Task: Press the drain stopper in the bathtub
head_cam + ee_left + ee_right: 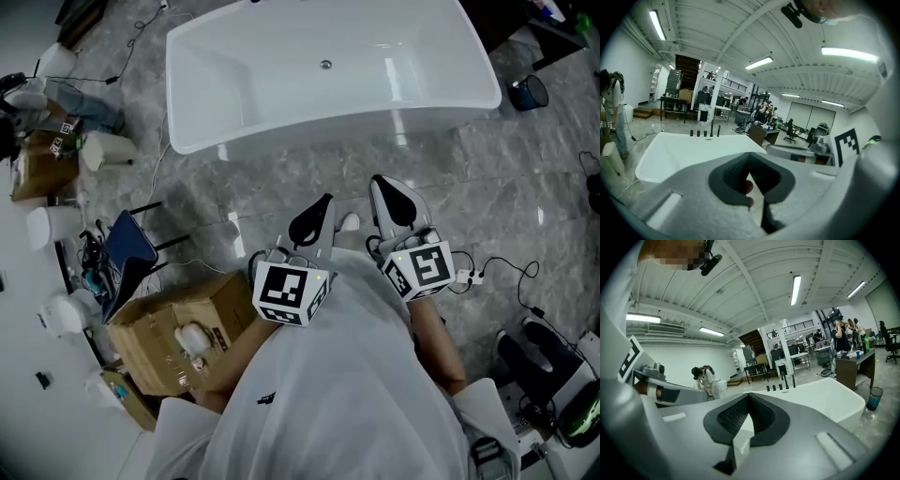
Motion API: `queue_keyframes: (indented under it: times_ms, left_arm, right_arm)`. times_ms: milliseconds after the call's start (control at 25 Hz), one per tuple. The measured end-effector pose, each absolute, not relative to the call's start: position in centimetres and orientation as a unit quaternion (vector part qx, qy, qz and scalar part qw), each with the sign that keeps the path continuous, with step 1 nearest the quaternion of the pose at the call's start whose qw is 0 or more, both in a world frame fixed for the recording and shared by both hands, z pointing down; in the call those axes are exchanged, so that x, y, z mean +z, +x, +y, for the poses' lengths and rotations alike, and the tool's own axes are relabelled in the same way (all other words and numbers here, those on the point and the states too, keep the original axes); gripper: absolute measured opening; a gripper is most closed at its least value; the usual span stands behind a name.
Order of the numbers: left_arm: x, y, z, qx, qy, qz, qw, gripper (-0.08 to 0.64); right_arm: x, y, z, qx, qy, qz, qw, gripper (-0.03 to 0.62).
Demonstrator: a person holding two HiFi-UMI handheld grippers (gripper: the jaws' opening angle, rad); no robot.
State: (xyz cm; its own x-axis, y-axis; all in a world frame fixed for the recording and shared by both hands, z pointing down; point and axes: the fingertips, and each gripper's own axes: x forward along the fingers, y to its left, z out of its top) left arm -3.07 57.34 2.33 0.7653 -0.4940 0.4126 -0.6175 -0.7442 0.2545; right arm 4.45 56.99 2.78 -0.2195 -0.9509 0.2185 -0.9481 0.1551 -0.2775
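The white freestanding bathtub (pixel 281 84) stands on the grey marble floor ahead of me, and its small round metal drain stopper (pixel 325 64) sits in the middle of the tub's bottom. Both grippers are held close to my body, well short of the tub and pointing toward it. My left gripper (pixel 320 210) is shut with nothing in it, and my right gripper (pixel 384 189) is shut and empty beside it. In the left gripper view the tub (pixel 670 152) shows beyond the closed jaws (pixel 750 155). The right gripper view shows the tub (pixel 825 399) past its own closed jaws (pixel 749 397). The stopper is hidden in both gripper views.
An open cardboard box (pixel 178 328) and a blue chair (pixel 131 246) stand at my left. Cables and a white power strip (pixel 466 276) lie on the floor at right. A blue cup (pixel 530 92) stands by the tub's right end. Black taps (pixel 705 133) line the far rim.
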Motion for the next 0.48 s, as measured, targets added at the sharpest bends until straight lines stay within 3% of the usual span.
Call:
queue_keyframes:
  times_ms: [480]
  left_arm:
    - [4.2, -1.2, 55.4, 0.189, 0.905, -0.314, 0.216, 0.002]
  right_arm:
    - [6.0, 9.1, 55.4, -0.238, -0.645, 0.726, 0.013, -0.002]
